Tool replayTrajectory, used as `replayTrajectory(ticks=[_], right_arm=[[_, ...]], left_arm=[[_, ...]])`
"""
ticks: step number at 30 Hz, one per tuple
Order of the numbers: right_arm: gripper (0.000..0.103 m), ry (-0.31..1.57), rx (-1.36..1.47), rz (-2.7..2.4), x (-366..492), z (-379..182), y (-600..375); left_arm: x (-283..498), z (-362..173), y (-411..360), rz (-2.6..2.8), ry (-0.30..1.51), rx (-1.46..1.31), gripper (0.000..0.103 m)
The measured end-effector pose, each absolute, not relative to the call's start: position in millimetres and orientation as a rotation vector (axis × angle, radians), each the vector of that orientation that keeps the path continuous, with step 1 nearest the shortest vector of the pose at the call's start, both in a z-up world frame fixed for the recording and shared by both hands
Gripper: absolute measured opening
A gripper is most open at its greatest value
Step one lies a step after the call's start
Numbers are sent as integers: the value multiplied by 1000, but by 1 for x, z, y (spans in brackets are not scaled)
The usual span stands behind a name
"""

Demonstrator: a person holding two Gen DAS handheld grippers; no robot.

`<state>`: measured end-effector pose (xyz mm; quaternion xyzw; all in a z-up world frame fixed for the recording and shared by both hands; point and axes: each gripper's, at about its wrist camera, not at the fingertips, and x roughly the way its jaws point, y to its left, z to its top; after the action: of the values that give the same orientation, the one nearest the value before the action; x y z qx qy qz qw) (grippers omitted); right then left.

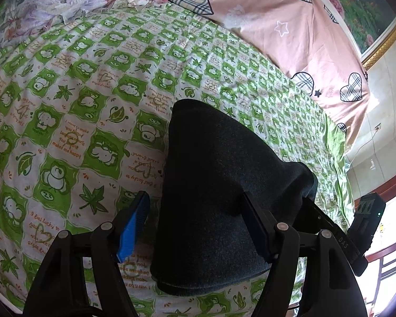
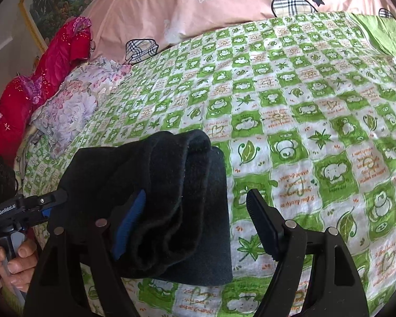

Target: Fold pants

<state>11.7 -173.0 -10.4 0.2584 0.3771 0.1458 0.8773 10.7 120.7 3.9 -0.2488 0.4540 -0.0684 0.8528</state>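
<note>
Dark, folded pants (image 1: 213, 185) lie on the green checked bed sheet (image 1: 74, 111). My left gripper (image 1: 195, 198) hangs open over their near end. Its blue pad (image 1: 133, 227) stands just clear of the cloth's left edge, and the black finger (image 1: 256, 224) rests over the right part. In the right wrist view the pants (image 2: 171, 198) show thick stacked folds. My right gripper (image 2: 196, 194) is open: its blue pad (image 2: 128, 227) sits against the folds, and the black finger (image 2: 261, 224) stands apart over bare sheet.
A pink quilt with plaid hearts (image 1: 290, 34) lies along the far side. A floral pillow (image 2: 74, 105) and red bedding (image 2: 52, 60) sit at the head end. A hand (image 2: 15, 261) holds the left gripper's handle. The bed's right edge (image 1: 340, 158) drops to the floor.
</note>
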Motion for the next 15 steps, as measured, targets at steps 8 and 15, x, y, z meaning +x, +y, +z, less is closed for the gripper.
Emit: replayTrajectory(ticks=[8, 15], right_arm=[[78, 800, 633, 361, 13, -11, -176], [78, 816, 670, 408, 15, -22, -177]], left_arm=[[18, 0, 118, -146, 971, -513, 72], [25, -7, 115, -152, 985, -509, 74]])
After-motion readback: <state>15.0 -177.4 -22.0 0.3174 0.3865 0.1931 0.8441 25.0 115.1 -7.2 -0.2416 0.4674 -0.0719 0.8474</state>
